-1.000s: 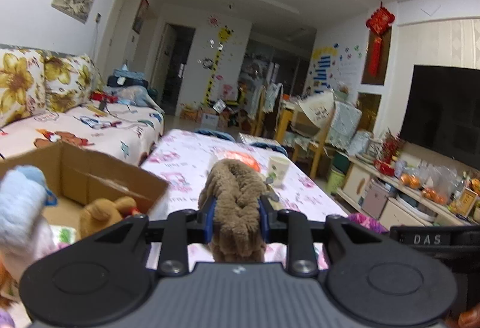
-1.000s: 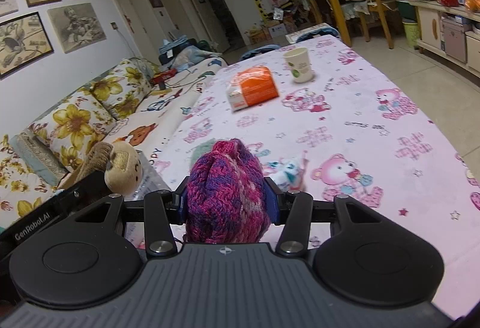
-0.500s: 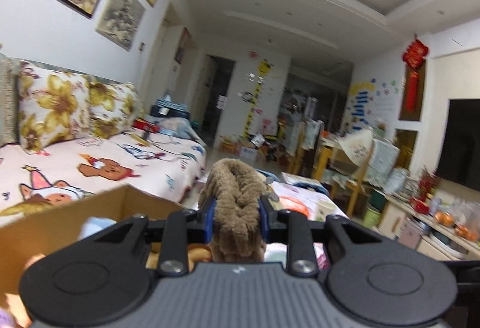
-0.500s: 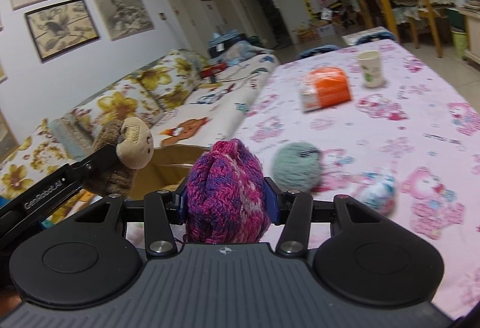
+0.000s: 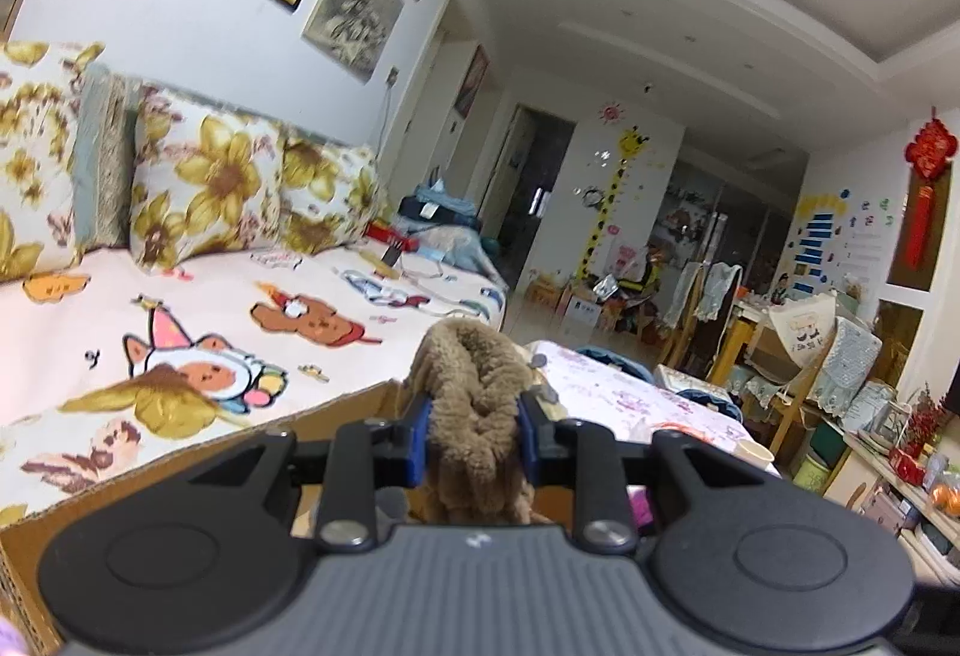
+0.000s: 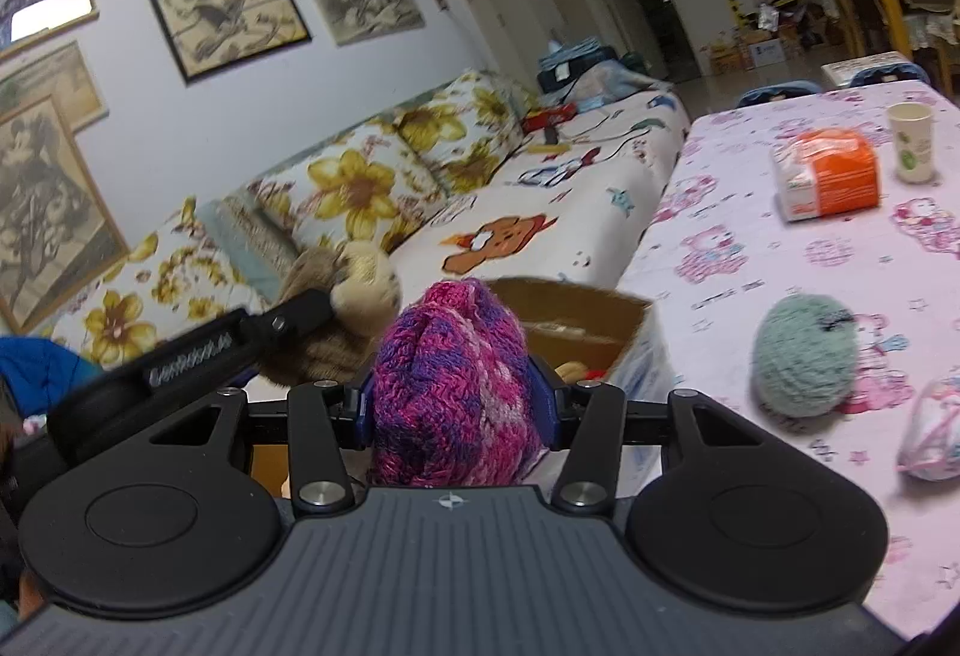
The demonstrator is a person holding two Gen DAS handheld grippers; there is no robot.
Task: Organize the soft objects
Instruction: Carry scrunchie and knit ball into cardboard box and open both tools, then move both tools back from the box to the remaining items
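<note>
Left wrist claw: the left claw [image 5: 472,434] pinches a brown plush toy [image 5: 472,416] at lower centre, above the cardboard box [image 5: 252,434].
Left wrist risk: loose plush could snag on a pad at release and miss the box.
Right wrist claw: the right claw [image 6: 454,407] pinches a pink-purple knitted hat [image 6: 450,386], lower centre.
Right wrist risk: both claws crowd one box [image 6: 600,323] and could collide.
Only the right wrist view shows: a green yarn ball [image 6: 804,356] on the tabletop [image 6: 750,266], right, and the toy's pale face.
</note>
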